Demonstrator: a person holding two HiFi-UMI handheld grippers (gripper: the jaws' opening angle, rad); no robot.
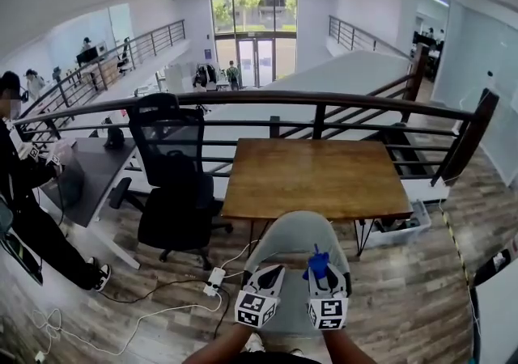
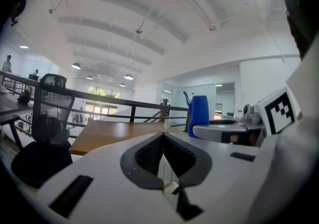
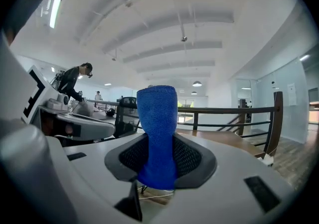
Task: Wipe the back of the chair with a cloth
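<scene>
- Left gripper (image 2: 163, 148)?
- Closed tight, nothing between the jaws.
- Right gripper (image 3: 158, 154)?
- Clamped on a blue cloth (image 3: 157, 118), standing upright out of the grip.
- Position relative to chair?
- Both held over the grey chair back (image 1: 295, 233), near side of the wooden table (image 1: 316, 176). Contact of cloth with back: cannot tell. Black office chair (image 1: 172, 184) off to the left.
</scene>
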